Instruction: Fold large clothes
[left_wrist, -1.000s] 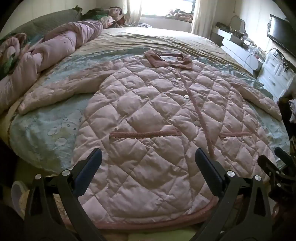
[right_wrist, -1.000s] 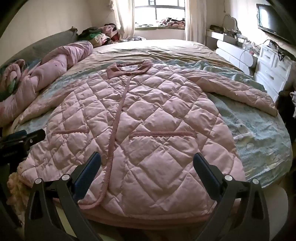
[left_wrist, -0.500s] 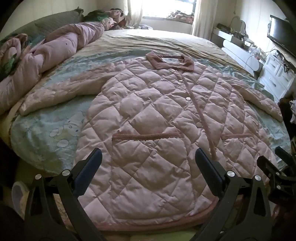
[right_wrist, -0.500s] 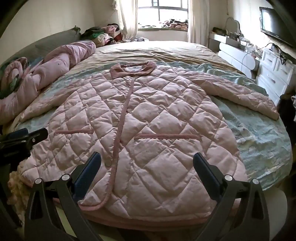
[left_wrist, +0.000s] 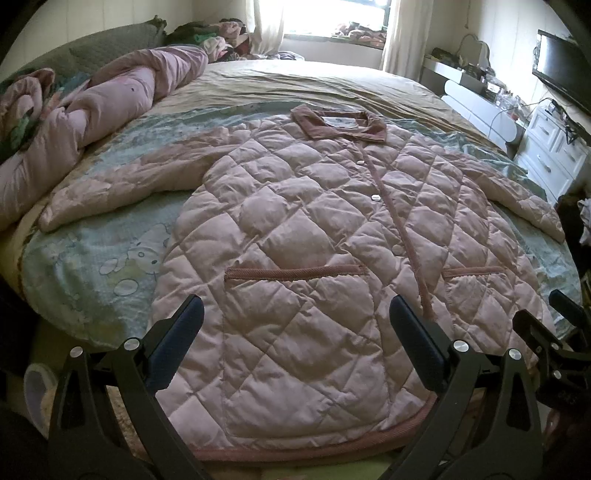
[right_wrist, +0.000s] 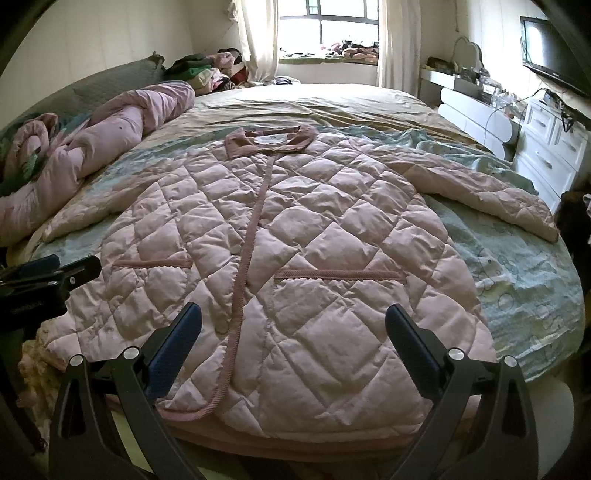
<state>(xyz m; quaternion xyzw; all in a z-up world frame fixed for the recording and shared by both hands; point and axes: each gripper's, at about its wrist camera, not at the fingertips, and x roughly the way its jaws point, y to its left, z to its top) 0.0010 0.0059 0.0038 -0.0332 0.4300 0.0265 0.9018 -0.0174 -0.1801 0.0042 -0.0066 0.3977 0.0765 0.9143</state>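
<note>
A large pink quilted coat (left_wrist: 303, 236) lies flat and face up on the bed, collar far, hem near, both sleeves spread out to the sides. It also shows in the right wrist view (right_wrist: 295, 266). My left gripper (left_wrist: 295, 339) is open and empty, above the hem on the coat's left half. My right gripper (right_wrist: 293, 347) is open and empty, above the hem on the coat's right half. The right gripper shows at the right edge of the left wrist view (left_wrist: 554, 332); the left gripper shows at the left edge of the right wrist view (right_wrist: 40, 277).
The coat rests on a pale blue cartoon sheet (left_wrist: 110, 266) over a tan bedspread (right_wrist: 332, 107). A rolled pink duvet (left_wrist: 110, 96) lies along the left. White drawers (right_wrist: 554, 147) and a TV (right_wrist: 554, 51) stand at the right. Clothes pile by the window (right_wrist: 210, 70).
Both grippers have risen or tilted slightly, so the coat sits a little lower in both views. The coat itself has not moved. Both grippers stay open.
</note>
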